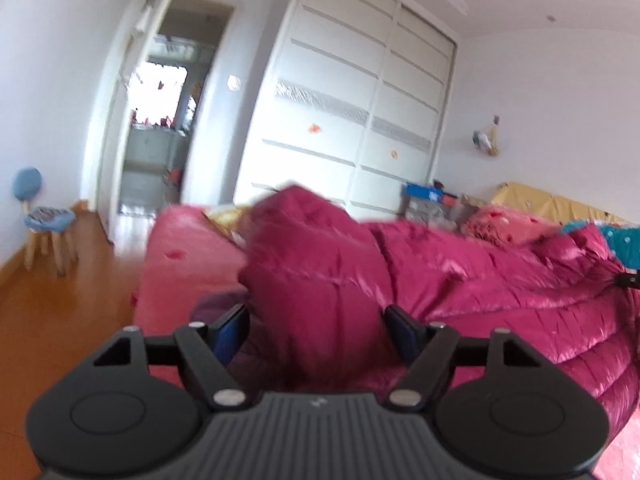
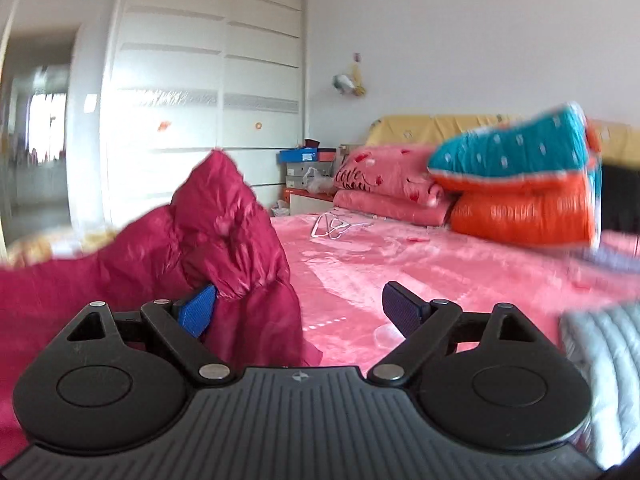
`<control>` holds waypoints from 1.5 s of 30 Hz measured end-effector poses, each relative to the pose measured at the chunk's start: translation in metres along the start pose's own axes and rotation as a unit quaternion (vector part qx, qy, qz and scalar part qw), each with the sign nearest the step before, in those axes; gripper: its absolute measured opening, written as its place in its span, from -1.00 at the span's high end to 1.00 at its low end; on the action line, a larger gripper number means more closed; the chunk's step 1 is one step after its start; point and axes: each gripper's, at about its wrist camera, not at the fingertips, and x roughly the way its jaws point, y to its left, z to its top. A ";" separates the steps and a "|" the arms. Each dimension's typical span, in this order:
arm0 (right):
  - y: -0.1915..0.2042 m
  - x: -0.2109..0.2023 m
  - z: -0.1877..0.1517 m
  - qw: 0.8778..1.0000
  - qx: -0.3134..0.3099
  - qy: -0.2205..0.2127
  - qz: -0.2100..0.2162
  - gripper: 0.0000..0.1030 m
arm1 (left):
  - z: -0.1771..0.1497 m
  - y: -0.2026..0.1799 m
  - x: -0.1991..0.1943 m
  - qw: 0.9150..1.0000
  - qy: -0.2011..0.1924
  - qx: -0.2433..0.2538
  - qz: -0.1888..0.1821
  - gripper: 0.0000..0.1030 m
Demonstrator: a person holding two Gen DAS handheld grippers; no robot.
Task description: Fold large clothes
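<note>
Jaws wide around jacket (image 1: 320,264).

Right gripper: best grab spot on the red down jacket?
Take the raised fold of the red down jacket beside the right gripper, coming from the right at bed height. The peak stands off the pink bed sheet, so the open jaws can straddle it.

left gripper (image 1: 318,330): level, pointing forward, fingers spread wide, blue pads (image 1: 230,334) facing inward, magenta fabric bunched between them, filling gap; whether pads press it unclear. right gripper (image 2: 298,312): level, pointing forward, fingers spread wide, left blue pad (image 2: 198,312) touching fabric edge, right pad (image 2: 400,310) free, gap between mostly bare. both views motion-blurred.
</note>
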 end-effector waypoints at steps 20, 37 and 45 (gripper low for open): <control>-0.007 -0.204 -0.069 0.995 -0.001 0.061 0.078 -1.00 | -0.020 -0.009 -0.118 0.999 0.048 -0.013 -0.012 -0.56; -0.042 -0.487 -0.043 0.993 0.062 0.068 0.077 -1.00 | -0.022 -0.088 -0.359 0.991 0.092 0.057 -0.082 -0.98; -0.031 -0.590 -0.022 0.993 0.023 0.035 0.108 -1.00 | -0.020 -0.100 -0.423 0.990 0.079 0.074 -0.090 -0.98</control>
